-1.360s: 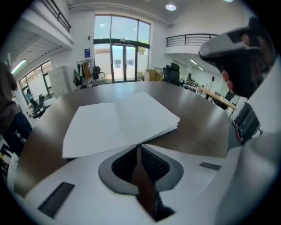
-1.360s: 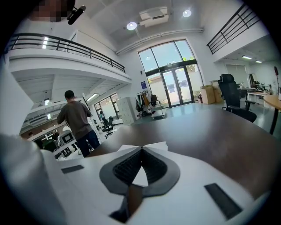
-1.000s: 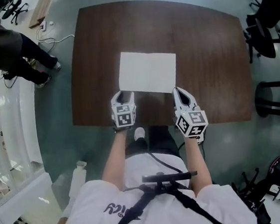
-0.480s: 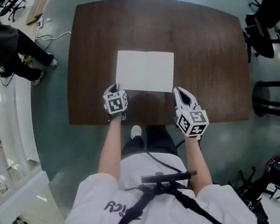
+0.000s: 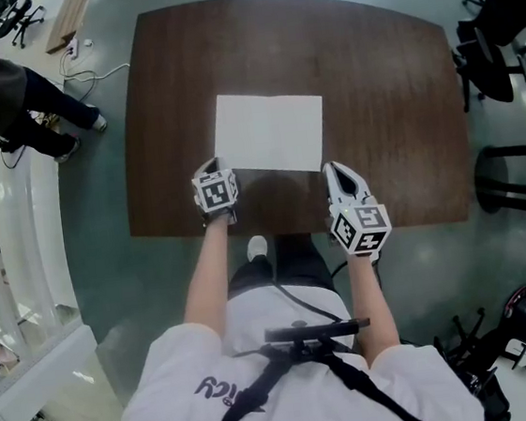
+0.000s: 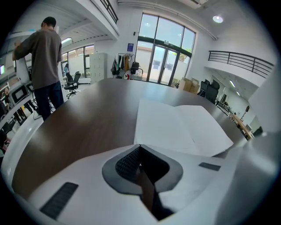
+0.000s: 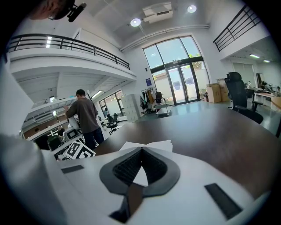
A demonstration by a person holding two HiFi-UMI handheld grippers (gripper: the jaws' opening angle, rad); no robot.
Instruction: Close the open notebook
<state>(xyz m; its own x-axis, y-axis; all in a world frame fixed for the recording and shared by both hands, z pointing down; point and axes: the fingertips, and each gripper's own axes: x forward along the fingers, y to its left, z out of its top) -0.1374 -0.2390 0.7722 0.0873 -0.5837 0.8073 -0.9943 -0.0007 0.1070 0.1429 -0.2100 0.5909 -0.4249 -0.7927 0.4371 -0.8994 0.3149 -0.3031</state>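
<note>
On the brown table (image 5: 392, 96) the open notebook (image 5: 270, 131) lies flat, its long side running left to right and its spine running near to far. The left gripper (image 5: 213, 165), jaws together, has its tip at the near-left corner; I can't tell if it pinches a page. The right gripper (image 5: 332, 168), jaws also together, sits just beside the near-right corner.

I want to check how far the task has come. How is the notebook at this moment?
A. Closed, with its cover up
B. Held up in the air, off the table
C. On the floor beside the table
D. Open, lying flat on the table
D: the notebook lies spread flat on the brown table, and the left gripper view shows both white pages with the fold between them.
</note>
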